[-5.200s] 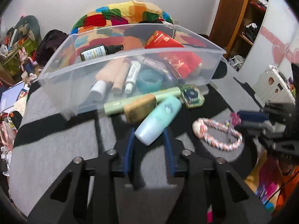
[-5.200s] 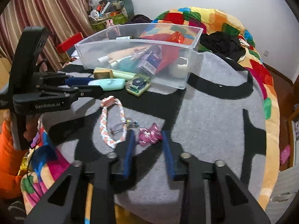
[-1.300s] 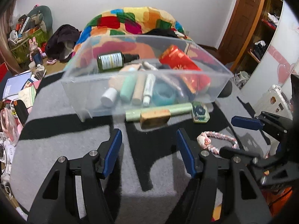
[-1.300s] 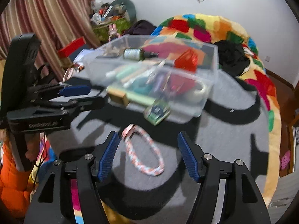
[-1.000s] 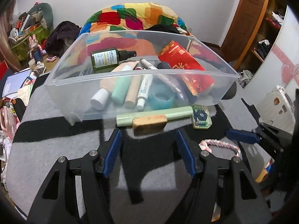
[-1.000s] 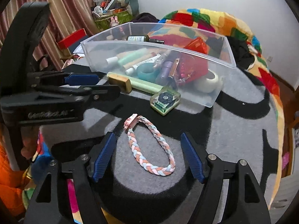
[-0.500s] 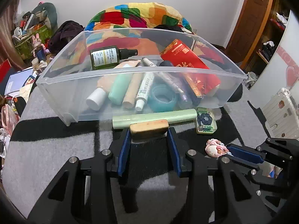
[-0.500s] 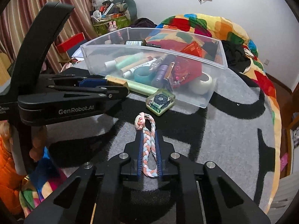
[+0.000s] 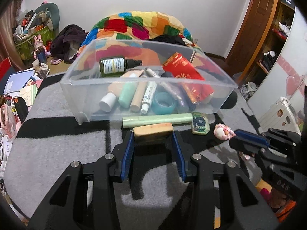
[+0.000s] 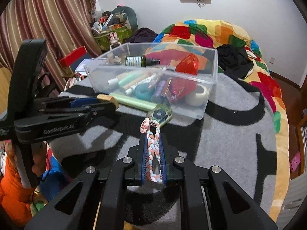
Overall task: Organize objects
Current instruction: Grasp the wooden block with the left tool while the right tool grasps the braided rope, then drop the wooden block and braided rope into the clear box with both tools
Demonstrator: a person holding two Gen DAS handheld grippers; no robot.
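Gripping is underway on both sides at once. The left gripper (image 9: 153,143) is closed down around the tan block (image 9: 153,131), its blue pads set against the block's two short ends, though whether they already press firmly cannot be told. The block lies on the grey-and-black surface just in front of the pale green tube (image 9: 157,119), which is itself laid along the front wall of the clear plastic bin (image 9: 82,103). Taking the block by its ends, rather than across its long sides, appears to be chosen so that the neighbouring tube is not disturbed.

The right gripper (image 10: 152,153) is nearly fully closed, with the braided rope loop (image 10: 151,149) pinched lengthwise between the pads; the loop's knotted end sticks out past the fingertips, close to the small green case (image 10: 160,115) (a flat item with a dark round centre). A soft loop like this is judged to need such a tight pinch, or it would slip free.

Bottles, tubes, a teal tape roll (image 9: 164,103) and a red packet (image 9: 182,69) are already gathered inside the bin, so the tidying seems well advanced. Left outside are the block, the tube, the case and the rope. Next, a lift over the bin's wall is probably called for.
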